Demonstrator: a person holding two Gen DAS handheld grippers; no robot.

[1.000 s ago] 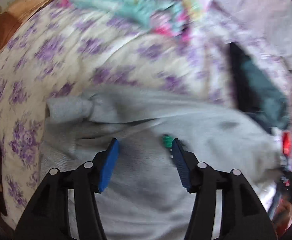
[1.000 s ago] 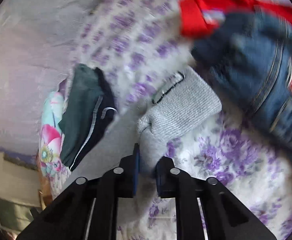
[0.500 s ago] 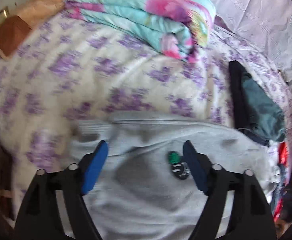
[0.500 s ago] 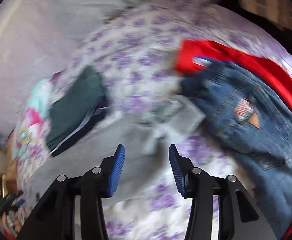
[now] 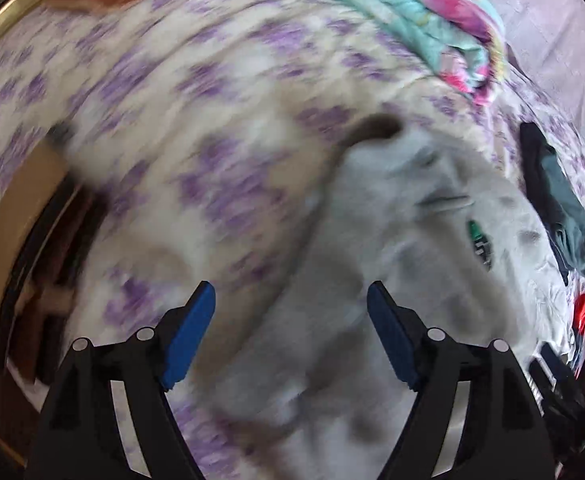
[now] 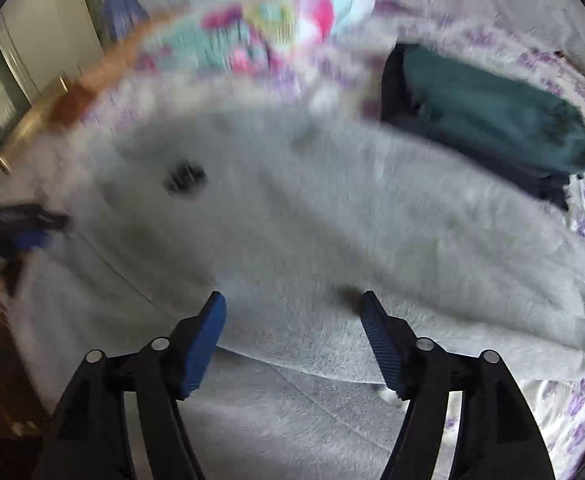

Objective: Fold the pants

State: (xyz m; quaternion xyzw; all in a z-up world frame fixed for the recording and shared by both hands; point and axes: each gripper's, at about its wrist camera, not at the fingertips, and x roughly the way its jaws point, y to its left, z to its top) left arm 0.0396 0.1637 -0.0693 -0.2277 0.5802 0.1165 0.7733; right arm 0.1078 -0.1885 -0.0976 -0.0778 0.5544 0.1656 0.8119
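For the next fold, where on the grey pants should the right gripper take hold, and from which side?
Probably the near folded edge of the grey pants, just ahead of the open right gripper. That edge lies raised over the layer below, so one finger could slip under it from the near side, coming down from above. The view is blurred, so the exact edge line is uncertain.

no legible text, frames blurred
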